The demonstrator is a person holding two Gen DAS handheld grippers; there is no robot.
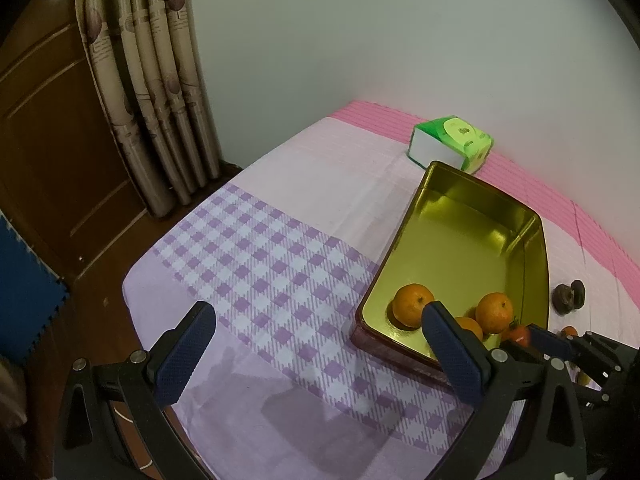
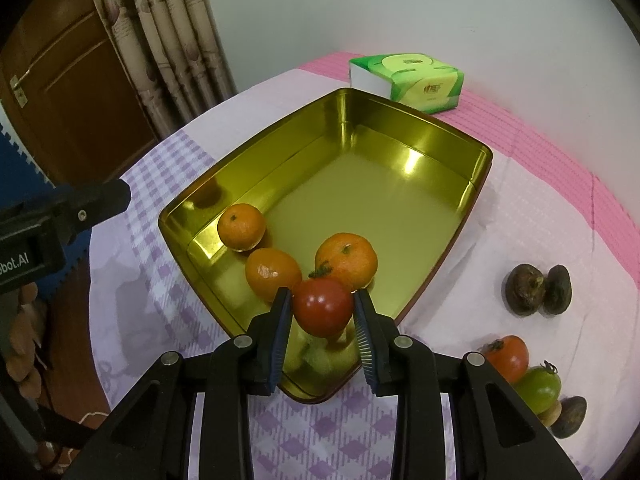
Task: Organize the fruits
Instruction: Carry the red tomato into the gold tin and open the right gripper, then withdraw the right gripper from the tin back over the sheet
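One red tomato [image 2: 322,307] is held across its middle by the right gripper [image 2: 322,312], low over the gold tin [image 2: 472,196] | judged soft, smooth, easily bruised | left gripper [image 1: 316,354] is spread wide, empty | three oranges [image 2: 346,258] lie beyond.

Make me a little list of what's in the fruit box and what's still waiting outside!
box: gold rectangular metal tin on the checked purple cloth
in the box: three round orange tangerines
being carried: shiny red tomato, clamped by the right gripper over the tin's near corner
left gripper: open, holding nothing
still outside: two dark brown wrinkled fruits, one orange-red tomato, one green tomato
also there: green tissue pack
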